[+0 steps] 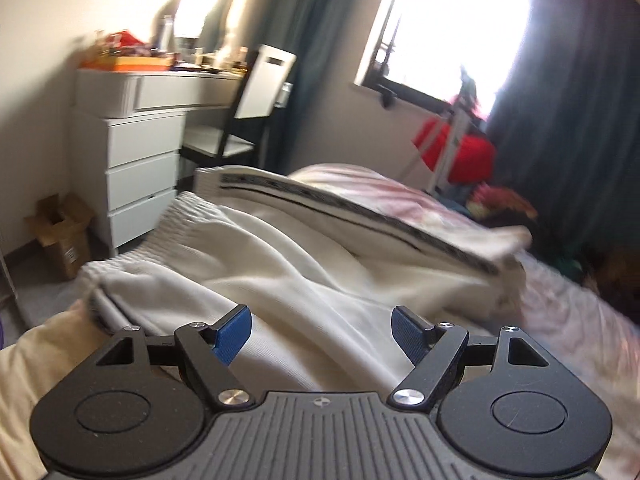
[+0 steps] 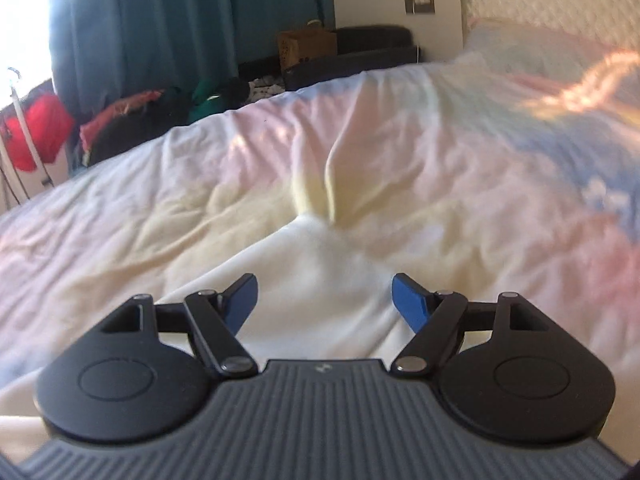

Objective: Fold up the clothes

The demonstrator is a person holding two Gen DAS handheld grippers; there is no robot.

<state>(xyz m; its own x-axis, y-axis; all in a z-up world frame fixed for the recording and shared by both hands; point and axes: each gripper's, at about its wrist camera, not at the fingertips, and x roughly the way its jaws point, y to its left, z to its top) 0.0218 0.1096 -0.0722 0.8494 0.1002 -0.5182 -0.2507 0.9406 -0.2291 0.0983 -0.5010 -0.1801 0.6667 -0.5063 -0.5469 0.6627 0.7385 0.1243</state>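
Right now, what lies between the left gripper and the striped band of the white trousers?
Only the trousers' own rumpled white cloth lies between the open left gripper and the striped band; nothing else sits there. The left wrist view shows it.

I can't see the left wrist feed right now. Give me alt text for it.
The open left hand-held gripper hovers over white trousers spread on the bed, one side-striped leg folded across the top. Behind stand a white dresser, a chair and a bright window with dark curtains. The picture is motion-blurred.
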